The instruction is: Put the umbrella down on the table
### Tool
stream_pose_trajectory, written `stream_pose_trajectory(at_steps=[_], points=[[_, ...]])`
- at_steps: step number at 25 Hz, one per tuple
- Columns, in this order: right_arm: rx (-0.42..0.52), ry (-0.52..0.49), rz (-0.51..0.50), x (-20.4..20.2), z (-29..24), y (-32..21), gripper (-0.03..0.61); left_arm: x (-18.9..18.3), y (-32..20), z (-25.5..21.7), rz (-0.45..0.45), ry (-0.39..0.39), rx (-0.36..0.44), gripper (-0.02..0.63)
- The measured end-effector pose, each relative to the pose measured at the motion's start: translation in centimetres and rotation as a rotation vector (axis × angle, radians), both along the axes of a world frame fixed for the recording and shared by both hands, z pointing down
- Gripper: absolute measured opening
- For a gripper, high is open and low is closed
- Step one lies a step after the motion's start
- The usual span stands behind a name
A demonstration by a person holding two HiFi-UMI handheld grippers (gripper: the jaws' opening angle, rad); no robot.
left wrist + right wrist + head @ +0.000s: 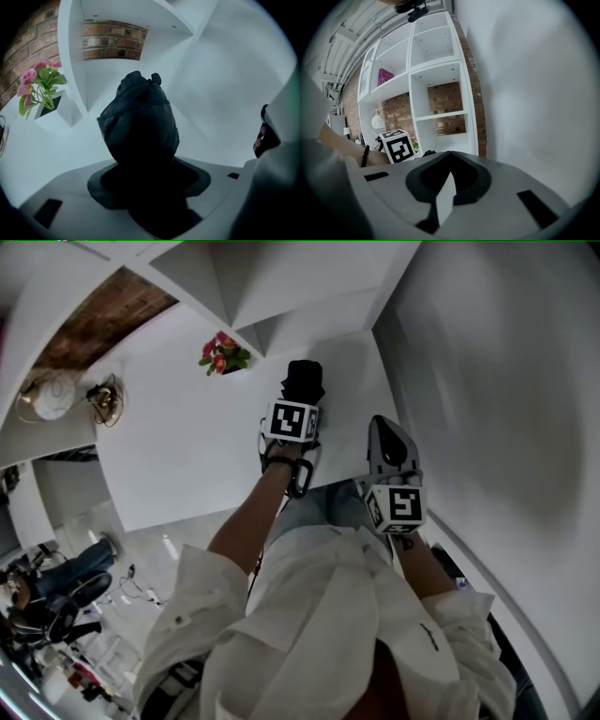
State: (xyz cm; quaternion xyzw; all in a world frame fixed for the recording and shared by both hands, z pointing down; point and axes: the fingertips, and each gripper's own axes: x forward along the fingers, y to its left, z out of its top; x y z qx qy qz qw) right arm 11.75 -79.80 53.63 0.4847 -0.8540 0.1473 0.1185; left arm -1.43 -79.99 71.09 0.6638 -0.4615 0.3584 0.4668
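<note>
A black folded umbrella (302, 381) is in my left gripper (298, 411), which is shut on its lower part and points steeply down over the white table (187, 446). In the left gripper view the umbrella (140, 126) fills the gap between the jaws, with its bunched fabric end sticking out past them. I cannot tell whether it touches the table. My right gripper (382, 427) hangs to the right, near the table's right edge. Its jaws meet at the tips (448, 153) with nothing held.
A small pot of pink flowers (223, 354) stands at the back of the table, left of the umbrella. A white shelf unit (262, 287) rises behind it against a brick wall. A white lamp (52, 395) and a gold wire ornament (108, 401) sit far left. A plain wall (506, 381) closes the right side.
</note>
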Motion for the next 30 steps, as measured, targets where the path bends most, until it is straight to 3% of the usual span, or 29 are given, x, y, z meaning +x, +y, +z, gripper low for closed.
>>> stream_pose_trajectory(at_steps=[3,10,20,30], points=[[-0.005,0.006,0.007,0.2,0.2,-0.3,0.018,-0.1,-0.2,1.3,-0.006,-0.015,-0.03,0.287],[-0.009,0.014,0.013,0.6,0.5,-0.8,0.018,1.2,-0.2,2.3,-0.026,0.038,-0.094,0.295],[0.018,0.013,0.016,-0.2,-1.3,-1.0,0.018,1.1,-1.1,2.2,-0.005,0.048,-0.062,0.318],[0.096,0.02,0.066,2.3,-5.3,-0.8,0.018,-0.8,0.1,-0.1,-0.017,0.029,-0.017,0.341]])
